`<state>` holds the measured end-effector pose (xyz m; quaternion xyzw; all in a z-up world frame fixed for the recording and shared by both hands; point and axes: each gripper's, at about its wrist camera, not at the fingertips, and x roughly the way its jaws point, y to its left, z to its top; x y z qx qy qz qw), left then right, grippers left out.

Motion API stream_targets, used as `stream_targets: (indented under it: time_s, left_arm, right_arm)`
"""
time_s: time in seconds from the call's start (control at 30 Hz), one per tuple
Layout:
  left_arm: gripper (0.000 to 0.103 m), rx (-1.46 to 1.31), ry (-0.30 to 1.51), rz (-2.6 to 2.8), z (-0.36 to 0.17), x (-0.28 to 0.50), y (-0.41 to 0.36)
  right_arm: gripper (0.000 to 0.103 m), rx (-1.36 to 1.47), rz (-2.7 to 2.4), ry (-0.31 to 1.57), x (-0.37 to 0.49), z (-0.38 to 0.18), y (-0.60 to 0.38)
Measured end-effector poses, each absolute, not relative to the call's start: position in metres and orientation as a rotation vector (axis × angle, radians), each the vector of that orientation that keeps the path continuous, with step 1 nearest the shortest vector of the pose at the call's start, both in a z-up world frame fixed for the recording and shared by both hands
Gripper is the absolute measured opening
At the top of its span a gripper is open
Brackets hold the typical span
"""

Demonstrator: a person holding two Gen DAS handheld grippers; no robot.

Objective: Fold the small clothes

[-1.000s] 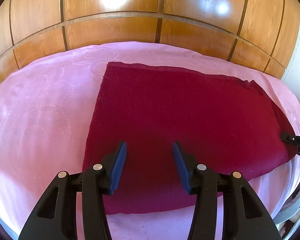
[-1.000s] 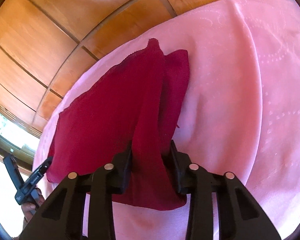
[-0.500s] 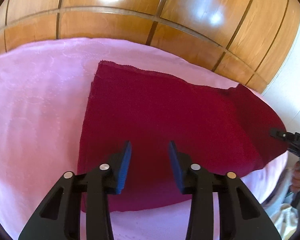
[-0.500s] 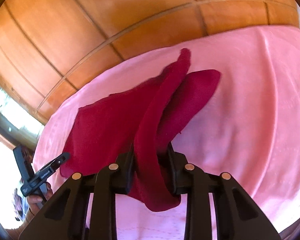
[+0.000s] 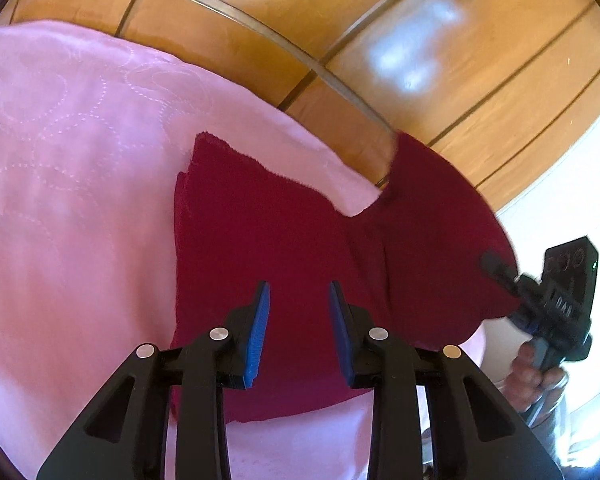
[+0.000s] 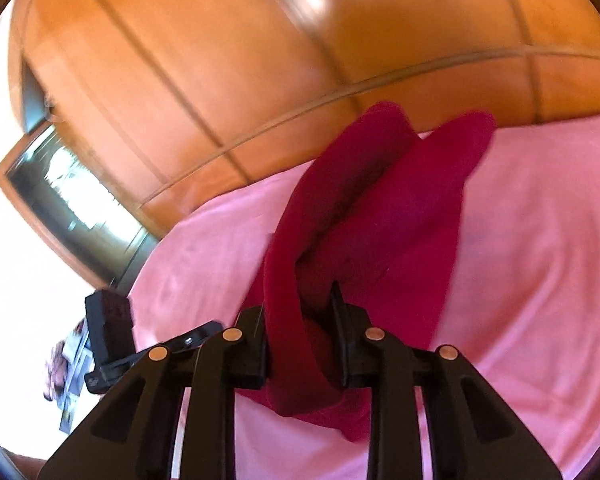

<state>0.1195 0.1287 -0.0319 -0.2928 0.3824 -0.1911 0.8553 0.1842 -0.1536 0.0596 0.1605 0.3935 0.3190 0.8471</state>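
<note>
A dark red cloth (image 5: 284, 232) lies on the pink bedspread (image 5: 60, 200), its right end lifted off the bed. My left gripper (image 5: 298, 286) hovers over the cloth's near part. Its blue pads (image 5: 260, 320) stand apart and are closing, with the cloth below them, not pinched. My right gripper (image 6: 298, 300) is shut on a gathered fold of the red cloth (image 6: 400, 208), still tightening, and holds it up so it drapes down. In the left wrist view the right gripper (image 5: 490, 260) shows at the cloth's raised right edge, held by a hand (image 5: 536, 376).
Glossy wooden wardrobe panels (image 5: 420, 40) rise right behind the bed. A dark framed opening (image 6: 72, 204) and bright white wall lie to the left in the right wrist view, where the left gripper (image 6: 196, 334) also shows. Bare pink bedspread (image 6: 540, 240) spreads right of the cloth.
The right gripper has risen and swung inward with the cloth's end, lifting it off the bed. The left gripper's pads have come closer together, and it has shifted and rolled over the cloth.
</note>
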Motion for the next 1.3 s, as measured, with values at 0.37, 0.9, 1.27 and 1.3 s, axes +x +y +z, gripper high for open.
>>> stream_targets:
  time_s: [0.37, 0.9, 1.27, 1.3]
  left_arm:
    - [0.035, -0.810, 0.776, -0.472, -0.029, 0.128, 0.167]
    - [0.053, -0.781, 0.920, -0.453, -0.025, 0.157, 0.160]
    - [0.062, -0.665, 1.097, -0.424, -0.025, 0.183, 0.135]
    - [0.062, -0.650, 1.112, -0.414, -0.026, 0.187, 0.131]
  right_arm:
    - [0.023, 0.218, 0.823, 0.966, 0.176, 0.000, -0.041]
    - [0.062, 0.171, 0.914, 0.803, 0.115, 0.011, -0.081]
    - [0.057, 0.184, 0.649, 0.826, 0.094, -0.007, -0.162]
    - [0.054, 0.167, 0.634, 0.817, 0.094, -0.006, -0.160]
